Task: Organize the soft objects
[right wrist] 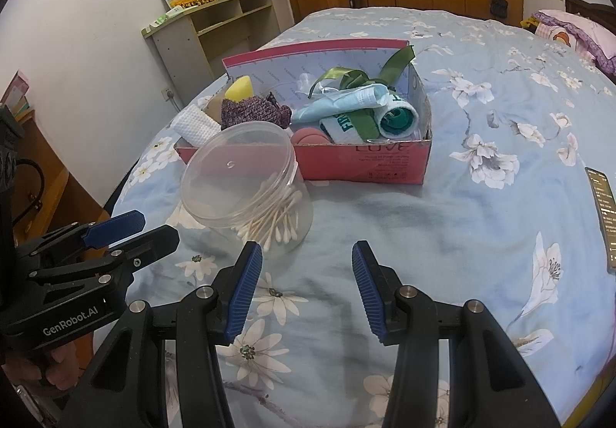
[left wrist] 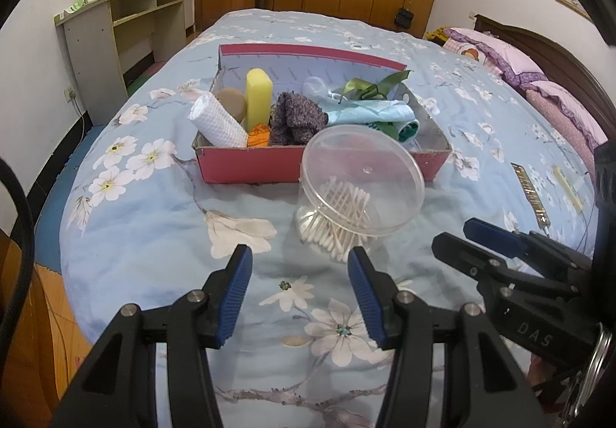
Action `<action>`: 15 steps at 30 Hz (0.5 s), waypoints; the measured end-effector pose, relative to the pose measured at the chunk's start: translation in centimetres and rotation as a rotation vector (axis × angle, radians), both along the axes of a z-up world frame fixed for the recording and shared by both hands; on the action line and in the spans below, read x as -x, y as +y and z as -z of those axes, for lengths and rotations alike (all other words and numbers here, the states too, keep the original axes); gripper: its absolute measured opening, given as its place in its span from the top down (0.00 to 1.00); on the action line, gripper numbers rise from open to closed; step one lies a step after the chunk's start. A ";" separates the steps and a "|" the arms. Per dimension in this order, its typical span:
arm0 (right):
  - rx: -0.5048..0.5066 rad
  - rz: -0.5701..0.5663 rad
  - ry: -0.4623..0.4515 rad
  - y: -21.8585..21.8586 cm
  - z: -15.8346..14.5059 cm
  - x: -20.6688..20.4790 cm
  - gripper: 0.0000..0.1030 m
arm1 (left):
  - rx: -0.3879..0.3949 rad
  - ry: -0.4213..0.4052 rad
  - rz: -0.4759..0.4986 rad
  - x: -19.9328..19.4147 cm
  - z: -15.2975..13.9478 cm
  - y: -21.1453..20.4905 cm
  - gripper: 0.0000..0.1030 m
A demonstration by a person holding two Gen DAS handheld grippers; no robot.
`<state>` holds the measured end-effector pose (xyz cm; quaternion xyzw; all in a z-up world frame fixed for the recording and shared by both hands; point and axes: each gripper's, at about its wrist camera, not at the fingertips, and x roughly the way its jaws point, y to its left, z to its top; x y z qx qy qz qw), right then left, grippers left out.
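A shallow red cardboard box sits on a bed covered with a pale blue quilt printed with white blossoms, and it holds most of the soft things: a rolled white waffle-weave cloth at its left end, an upright yellow foam sponge block, a round tan sponge behind the roll, a small orange block, a purple-grey knitted cloth in the middle, a light blue folded cloth, a rolled white and green sock and a tangle of green satin ribbon toward the right end. Just in front of the box, touching the quilt and tipped toward the cameras, lies a clear round plastic tub of cotton swabs, its lid on. The left gripper hangs over the quilt near the tub, blue ribbed pads spread apart with nothing between them. The right gripper is beside it, likewise spread and empty.
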<state>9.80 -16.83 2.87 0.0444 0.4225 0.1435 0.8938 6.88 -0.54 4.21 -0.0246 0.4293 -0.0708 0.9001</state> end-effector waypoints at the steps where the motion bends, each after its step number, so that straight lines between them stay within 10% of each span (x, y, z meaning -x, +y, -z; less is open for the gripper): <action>1: 0.000 0.000 -0.001 0.0 0.0 0.0 0.51 | 0.000 0.000 0.000 0.0 0.0 0.0 0.47; 15: 0.000 -0.002 -0.001 0.1 -0.1 0.0 0.51 | 0.001 0.000 0.000 0.0 0.0 0.0 0.47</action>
